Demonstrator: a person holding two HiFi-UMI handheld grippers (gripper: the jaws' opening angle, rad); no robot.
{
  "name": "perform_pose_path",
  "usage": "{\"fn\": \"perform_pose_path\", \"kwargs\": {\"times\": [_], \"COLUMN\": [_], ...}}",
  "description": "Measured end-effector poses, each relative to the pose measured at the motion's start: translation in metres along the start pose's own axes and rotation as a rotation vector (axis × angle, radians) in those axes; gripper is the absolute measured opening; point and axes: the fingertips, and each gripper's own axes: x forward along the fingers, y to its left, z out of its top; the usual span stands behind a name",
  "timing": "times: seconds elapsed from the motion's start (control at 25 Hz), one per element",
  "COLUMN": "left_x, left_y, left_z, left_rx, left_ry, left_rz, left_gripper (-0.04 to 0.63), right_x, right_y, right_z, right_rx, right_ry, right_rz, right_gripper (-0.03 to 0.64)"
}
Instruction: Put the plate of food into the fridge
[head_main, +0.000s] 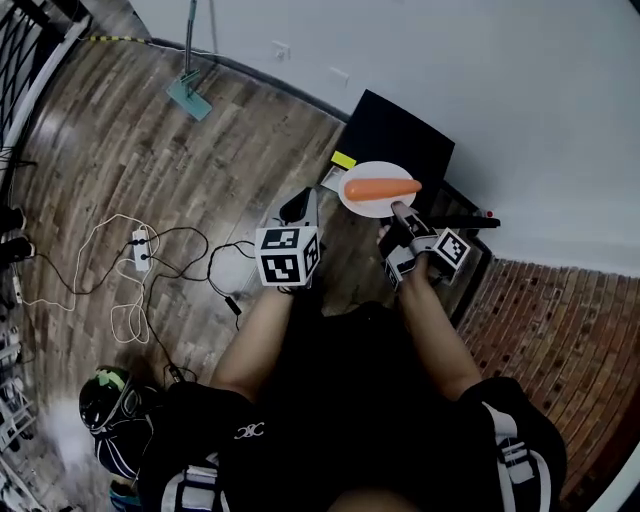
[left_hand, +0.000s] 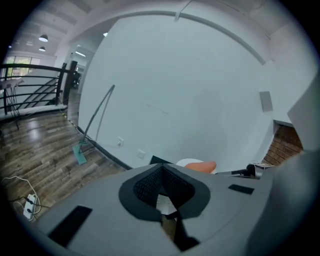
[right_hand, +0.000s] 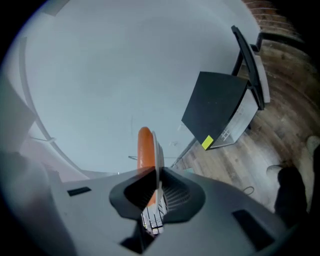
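A white plate (head_main: 368, 204) carrying an orange carrot (head_main: 382, 187) hangs over the front of a low black fridge (head_main: 400, 138). My right gripper (head_main: 398, 212) is shut on the plate's near rim. In the right gripper view the plate (right_hand: 156, 150) shows edge-on between the jaws of the right gripper (right_hand: 156, 175), with the carrot (right_hand: 145, 146) on its left face. The fridge (right_hand: 217, 106) lies to the right, its door standing open. My left gripper (head_main: 298, 206) hovers just left of the plate, shut and holding nothing. The left gripper view shows the carrot (left_hand: 202, 166) beyond the left gripper (left_hand: 162, 172).
A white wall runs behind the fridge. On the wooden floor to the left lie a power strip (head_main: 140, 248) with looped cables and a mop head (head_main: 190, 97). A yellow sticker (head_main: 344, 159) marks the fridge corner. Brick flooring (head_main: 560, 320) lies to the right.
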Motion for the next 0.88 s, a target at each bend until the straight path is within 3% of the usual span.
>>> {"fn": "perform_pose_path", "kwargs": {"times": [0.24, 0.4, 0.6, 0.88], "left_x": [-0.007, 0.004, 0.039, 0.125], "left_y": [0.012, 0.018, 0.038, 0.067], "left_z": [-0.022, -0.048, -0.116, -0.225], "left_rx": [-0.041, -0.051, -0.068, -0.042], "left_ry": [-0.023, -0.055, -0.085, -0.146], "left_rz": [0.081, 0.116, 0.154, 0.155], "left_gripper": [-0.002, -0.002, -0.002, -0.002], "right_x": [0.016, 0.022, 0.037, 0.081], "right_y": [-0.028, -0.075, -0.166, -0.331], "right_z": [-0.016, -0.022, -0.022, 0.002], "right_rx": [-0.026, -0.071, -0.095, -0.032], "right_ry": [0.124, 0.208, 0.254, 0.215], "right_rz": [-0.019, -0.041, -0.063, -0.04], "right_gripper": [0.038, 0.038, 0.038, 0.038]}}
